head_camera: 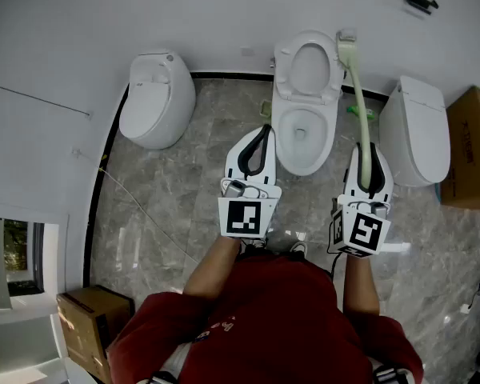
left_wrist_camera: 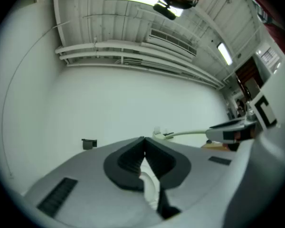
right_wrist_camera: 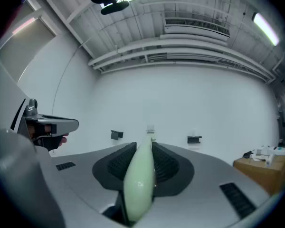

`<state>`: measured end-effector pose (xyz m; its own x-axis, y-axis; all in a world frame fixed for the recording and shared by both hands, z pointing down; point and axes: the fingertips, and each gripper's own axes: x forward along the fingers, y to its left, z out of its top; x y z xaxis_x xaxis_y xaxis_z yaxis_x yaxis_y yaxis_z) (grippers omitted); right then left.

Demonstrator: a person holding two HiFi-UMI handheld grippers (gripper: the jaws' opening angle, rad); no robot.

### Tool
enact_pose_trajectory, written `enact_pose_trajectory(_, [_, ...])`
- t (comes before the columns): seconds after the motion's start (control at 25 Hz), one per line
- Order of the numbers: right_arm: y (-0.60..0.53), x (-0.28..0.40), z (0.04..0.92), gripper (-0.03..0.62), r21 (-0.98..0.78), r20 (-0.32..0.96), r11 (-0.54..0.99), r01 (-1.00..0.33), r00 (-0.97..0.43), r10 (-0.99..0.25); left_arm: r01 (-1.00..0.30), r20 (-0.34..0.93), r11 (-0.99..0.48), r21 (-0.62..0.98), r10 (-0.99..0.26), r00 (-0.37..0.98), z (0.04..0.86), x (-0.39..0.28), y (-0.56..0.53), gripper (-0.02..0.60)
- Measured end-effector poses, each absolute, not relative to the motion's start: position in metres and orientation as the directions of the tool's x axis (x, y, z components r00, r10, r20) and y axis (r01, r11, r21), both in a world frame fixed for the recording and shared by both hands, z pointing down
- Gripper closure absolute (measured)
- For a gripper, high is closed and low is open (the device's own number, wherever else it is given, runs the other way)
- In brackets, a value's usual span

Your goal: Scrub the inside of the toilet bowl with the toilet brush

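Observation:
The white toilet (head_camera: 283,134) stands at mid-floor against the wall, lid and seat raised, a little water in its bowl (head_camera: 301,132). My right gripper (head_camera: 366,152) is shut on the pale green handle of the toilet brush (head_camera: 360,94). The brush slants up and away, and its head (head_camera: 346,36) is by the wall to the right of the raised lid, outside the bowl. In the right gripper view the handle (right_wrist_camera: 139,175) fills the jaws and the head (right_wrist_camera: 150,129) shows past them. My left gripper (head_camera: 265,130) is shut and empty beside the bowl's left rim, its tips (left_wrist_camera: 143,140) touching.
A second white toilet (head_camera: 155,98) stands at the left and a third (head_camera: 417,130) at the right. A green holder (head_camera: 361,112) lies on the floor between the middle and right toilets. Cardboard boxes sit at far right (head_camera: 472,146) and lower left (head_camera: 93,320). The floor is grey marble.

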<state>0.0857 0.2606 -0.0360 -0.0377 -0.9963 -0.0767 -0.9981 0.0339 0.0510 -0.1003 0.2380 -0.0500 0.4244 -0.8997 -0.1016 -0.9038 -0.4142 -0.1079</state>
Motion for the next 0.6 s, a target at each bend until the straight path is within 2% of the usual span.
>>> enact_pose_trajectory(0.6, [0.275,0.109,-0.033,0.496,0.040,-0.060,0.051,-0.998,-0.054,-0.997,-0.912,-0.091,-0.397,-0.101,-0.910,0.406,-0.046,-0.079,0.253,0.581])
